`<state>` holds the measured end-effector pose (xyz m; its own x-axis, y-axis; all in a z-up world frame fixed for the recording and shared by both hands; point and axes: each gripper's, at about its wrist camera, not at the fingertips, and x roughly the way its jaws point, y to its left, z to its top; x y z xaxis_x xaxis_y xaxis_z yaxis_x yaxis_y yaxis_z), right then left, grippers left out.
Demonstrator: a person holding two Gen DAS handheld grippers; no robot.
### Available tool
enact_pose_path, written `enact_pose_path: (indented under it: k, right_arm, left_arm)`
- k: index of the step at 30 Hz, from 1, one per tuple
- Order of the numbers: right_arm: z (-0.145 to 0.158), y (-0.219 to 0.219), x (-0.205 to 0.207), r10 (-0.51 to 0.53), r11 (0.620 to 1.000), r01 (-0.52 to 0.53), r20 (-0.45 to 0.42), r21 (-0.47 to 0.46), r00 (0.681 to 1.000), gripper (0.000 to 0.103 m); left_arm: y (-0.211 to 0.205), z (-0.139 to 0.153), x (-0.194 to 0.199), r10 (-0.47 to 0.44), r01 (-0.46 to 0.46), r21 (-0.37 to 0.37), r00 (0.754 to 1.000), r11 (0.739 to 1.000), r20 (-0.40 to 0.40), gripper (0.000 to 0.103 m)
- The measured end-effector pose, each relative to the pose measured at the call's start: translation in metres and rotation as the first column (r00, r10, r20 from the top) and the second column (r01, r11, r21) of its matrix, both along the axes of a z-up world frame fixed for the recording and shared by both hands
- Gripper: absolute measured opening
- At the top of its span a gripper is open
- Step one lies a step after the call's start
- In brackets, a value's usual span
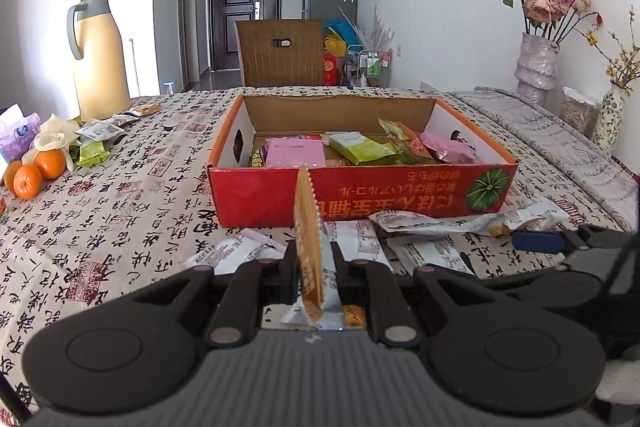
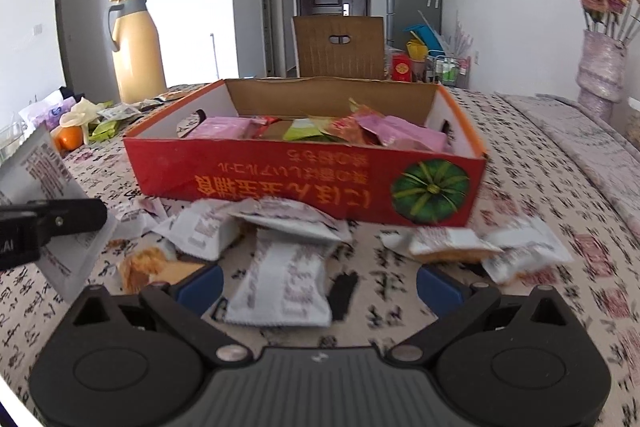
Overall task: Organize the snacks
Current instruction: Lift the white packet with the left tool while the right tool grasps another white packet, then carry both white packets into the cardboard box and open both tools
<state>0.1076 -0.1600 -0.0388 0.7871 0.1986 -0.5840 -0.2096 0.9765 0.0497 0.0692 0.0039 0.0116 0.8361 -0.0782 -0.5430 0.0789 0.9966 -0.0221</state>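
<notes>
A red cardboard box [image 1: 360, 199] holding several snack packets stands mid-table; it also shows in the right wrist view [image 2: 280, 183]. My left gripper [image 1: 314, 259] is shut on a white-and-orange snack packet [image 1: 308, 227], held edge-up just in front of the box. That packet [image 2: 44, 187] and the left gripper's finger show at the left of the right wrist view. My right gripper [image 2: 318, 285] is open, low over the table, with a white snack packet [image 2: 280, 283] lying between its blue fingertips [image 2: 200, 285]. Several more white packets [image 2: 452, 247] lie loose in front of the box.
A yellow thermos jug [image 1: 100, 59], oranges [image 1: 40, 171] and more packets [image 1: 96, 147] sit at the table's left. Flower vases [image 1: 536, 67] stand at the right. A wooden chair [image 1: 280, 53] is behind the table. The patterned tablecloth [image 1: 120, 227] covers the table.
</notes>
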Motion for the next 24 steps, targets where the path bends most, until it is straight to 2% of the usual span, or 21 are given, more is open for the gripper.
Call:
enact_pose_path:
  k: [8,13,16,17,19,20,24]
  right_arm:
    - [-0.005,0.021,0.030,0.000,1.000,-0.002,-0.041,-0.031,0.999,0.091]
    - [-0.014,0.027,0.034,-0.007,0.999,0.004,-0.069,-0.048,0.998,0.079]
    - [-0.017,0.028,0.033,-0.009,0.999,0.005,-0.074,-0.048,0.997,0.076]
    - [-0.017,0.028,0.033,-0.005,0.999,0.002,-0.073,-0.045,0.997,0.073]
    - [-0.016,0.027,0.031,0.003,0.999,-0.006,-0.068,-0.038,0.998,0.053]
    - [-0.015,0.026,0.030,0.007,0.999,-0.009,-0.066,-0.034,0.998,0.048]
    - [-0.014,0.023,0.026,0.011,1.000,-0.012,-0.067,-0.025,0.998,0.045]
  left_arm:
    - [0.006,-0.004,0.011,0.022,-0.022,-0.001,1.000,1.000,-0.015,0.014]
    - [0.010,-0.007,0.016,0.031,-0.032,-0.006,0.999,0.999,-0.022,0.014]
    - [0.010,-0.007,0.018,0.034,-0.034,-0.008,0.999,0.999,-0.024,0.014]
    - [0.010,-0.008,0.018,0.033,-0.034,-0.009,0.999,0.999,-0.025,0.014]
    - [0.011,-0.008,0.018,0.033,-0.033,-0.010,0.999,0.999,-0.024,0.014]
    - [0.011,-0.008,0.019,0.034,-0.034,-0.010,0.999,0.999,-0.024,0.014]
    - [0.012,-0.007,0.018,0.038,-0.038,-0.012,0.999,0.999,-0.023,0.014]
